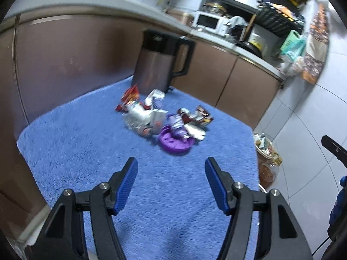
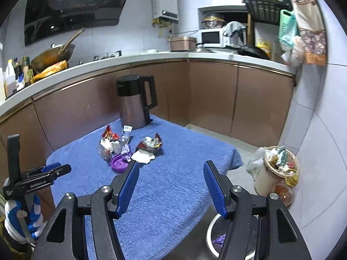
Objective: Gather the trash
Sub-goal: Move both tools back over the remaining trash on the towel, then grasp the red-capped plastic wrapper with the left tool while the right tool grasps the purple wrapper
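Loosely heaped crumpled wrappers (image 2: 121, 146) beside purple lid (image 2: 118, 163); left claw (image 1: 171, 171), right claw (image 2: 171, 173) wide, empty.

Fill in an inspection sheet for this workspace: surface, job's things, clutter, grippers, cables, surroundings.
Surface: blue towel covers the table.
Job's things: wrappers piled mid-towel; a purple lid lies beside them; white tissue next to it. A bin below the table edge holds a purple scrap.
Clutter: kettle upright behind the pile.
Grippers: left gripper open, empty, short of the pile; right gripper open, empty.
Cables: nothing seen.
Surroundings: brown cabinets, microwave on the counter, full trash basket on the floor.
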The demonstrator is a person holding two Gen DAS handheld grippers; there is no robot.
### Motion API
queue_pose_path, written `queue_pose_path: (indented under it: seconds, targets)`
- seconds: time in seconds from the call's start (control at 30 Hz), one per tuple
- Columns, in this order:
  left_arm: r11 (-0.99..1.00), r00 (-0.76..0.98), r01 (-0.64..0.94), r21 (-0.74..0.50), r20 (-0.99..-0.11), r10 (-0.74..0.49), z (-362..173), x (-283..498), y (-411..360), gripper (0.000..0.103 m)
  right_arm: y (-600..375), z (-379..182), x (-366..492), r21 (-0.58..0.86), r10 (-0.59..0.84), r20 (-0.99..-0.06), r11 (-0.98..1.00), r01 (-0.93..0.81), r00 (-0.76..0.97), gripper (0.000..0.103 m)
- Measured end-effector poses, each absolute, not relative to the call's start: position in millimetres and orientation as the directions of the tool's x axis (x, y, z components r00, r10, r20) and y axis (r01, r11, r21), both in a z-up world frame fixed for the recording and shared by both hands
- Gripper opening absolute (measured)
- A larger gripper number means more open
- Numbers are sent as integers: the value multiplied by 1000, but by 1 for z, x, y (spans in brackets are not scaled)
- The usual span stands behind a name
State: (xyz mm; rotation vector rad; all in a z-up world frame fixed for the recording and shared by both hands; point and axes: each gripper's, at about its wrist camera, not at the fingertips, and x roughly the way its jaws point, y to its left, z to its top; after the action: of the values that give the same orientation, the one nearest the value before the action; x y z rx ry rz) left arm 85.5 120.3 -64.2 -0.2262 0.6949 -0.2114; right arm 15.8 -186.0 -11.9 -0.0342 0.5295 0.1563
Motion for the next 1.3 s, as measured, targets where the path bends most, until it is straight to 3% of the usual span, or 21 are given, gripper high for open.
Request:
queue_pose_path:
  seconds: [0.37,0.5,0.83,1.1,1.3]
  targets:
    - [965,697,80,-249,-678,-233,-101,160,134,62,-142,-56,106,28,284,-600,942,-335,748,58]
    - [963,673,85,-258,-698,-246,-114,194,131,55,-121,-78,146,62,334,-639,920,-386,693,55]
    - [957,652,158,-244,-702,-287,-134,247,117,51,-72,-127,231,114,413,-704,869,-482,577,53]
    - [948,611,179,-262,-726,-316,-154,265,119,26,-55,-147,267,157,439,-729,854,-496,525,48]
    - [934,614,181,-309,-706,-353,-155,262,127,17,-44,-158,278,160,438,-746,849,-503,502,40]
